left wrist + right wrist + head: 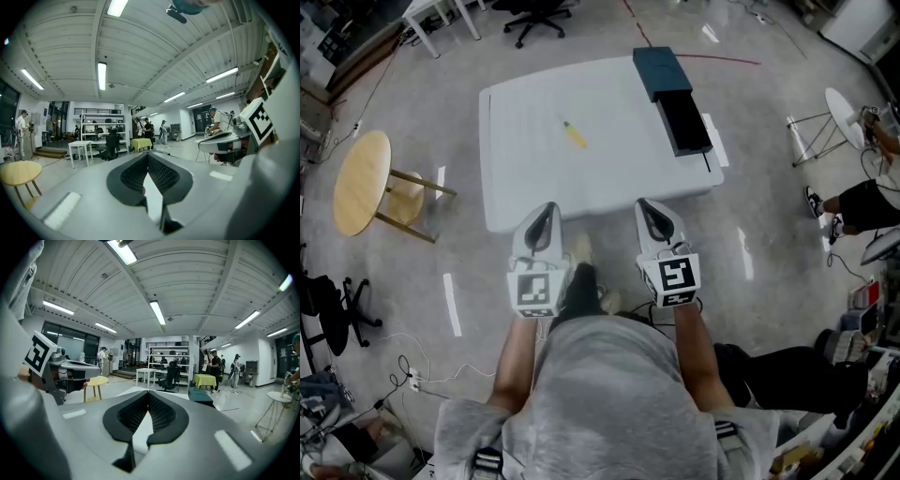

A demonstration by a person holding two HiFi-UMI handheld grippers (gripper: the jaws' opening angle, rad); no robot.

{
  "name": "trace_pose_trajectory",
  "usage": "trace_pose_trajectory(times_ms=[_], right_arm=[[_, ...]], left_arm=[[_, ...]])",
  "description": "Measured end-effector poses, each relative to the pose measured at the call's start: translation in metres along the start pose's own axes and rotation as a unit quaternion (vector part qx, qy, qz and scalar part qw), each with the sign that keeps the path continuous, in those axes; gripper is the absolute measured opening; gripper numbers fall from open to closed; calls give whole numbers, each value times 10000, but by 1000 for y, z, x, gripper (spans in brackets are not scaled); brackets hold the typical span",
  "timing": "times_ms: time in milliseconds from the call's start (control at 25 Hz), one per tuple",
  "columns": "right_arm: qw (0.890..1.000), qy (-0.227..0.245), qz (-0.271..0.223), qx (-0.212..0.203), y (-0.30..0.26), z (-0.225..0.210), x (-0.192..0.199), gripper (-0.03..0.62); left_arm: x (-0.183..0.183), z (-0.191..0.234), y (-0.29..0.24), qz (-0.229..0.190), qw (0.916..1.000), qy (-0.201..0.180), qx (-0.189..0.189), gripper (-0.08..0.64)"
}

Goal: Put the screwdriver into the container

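A yellow-handled screwdriver (574, 134) lies on the white table (534, 178), left of its middle. A dark teal container (672, 97) with its black drawer pulled out sits at the table's right end; its teal top (200, 395) shows in the right gripper view. My left gripper (546, 212) and right gripper (648, 207) hang side by side near the table's front edge, well short of the screwdriver. Both are shut with nothing between the jaws. The screwdriver is hidden in both gripper views.
A round wooden stool (364, 183) stands left of the table. A white round side table (844, 114) and a seated person (862, 202) are at the right. Office chairs, desks and people stand farther back in the room.
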State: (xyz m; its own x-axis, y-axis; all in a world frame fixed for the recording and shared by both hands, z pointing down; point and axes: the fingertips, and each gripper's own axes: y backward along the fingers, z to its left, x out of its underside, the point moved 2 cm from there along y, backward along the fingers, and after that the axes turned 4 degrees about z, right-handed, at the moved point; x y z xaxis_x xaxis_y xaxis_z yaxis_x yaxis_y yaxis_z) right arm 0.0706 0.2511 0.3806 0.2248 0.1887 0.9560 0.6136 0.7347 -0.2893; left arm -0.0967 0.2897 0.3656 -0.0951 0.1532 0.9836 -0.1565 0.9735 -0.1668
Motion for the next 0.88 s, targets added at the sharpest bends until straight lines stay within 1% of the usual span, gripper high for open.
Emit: trace_pose_trajectory(times_ms=[160, 520, 880], right_arm=[[9998, -99, 114, -107, -38, -7, -1, 3], [9984, -149, 445, -327, -129, -24, -8, 5], [9944, -237, 819, -622, -208, -27, -3, 5]], left_arm=[[3, 22, -28, 86, 10000, 21, -39, 12], [11, 75, -100, 384, 9989, 189, -185, 11], [30, 114, -157, 705, 9968, 324, -183, 11]])
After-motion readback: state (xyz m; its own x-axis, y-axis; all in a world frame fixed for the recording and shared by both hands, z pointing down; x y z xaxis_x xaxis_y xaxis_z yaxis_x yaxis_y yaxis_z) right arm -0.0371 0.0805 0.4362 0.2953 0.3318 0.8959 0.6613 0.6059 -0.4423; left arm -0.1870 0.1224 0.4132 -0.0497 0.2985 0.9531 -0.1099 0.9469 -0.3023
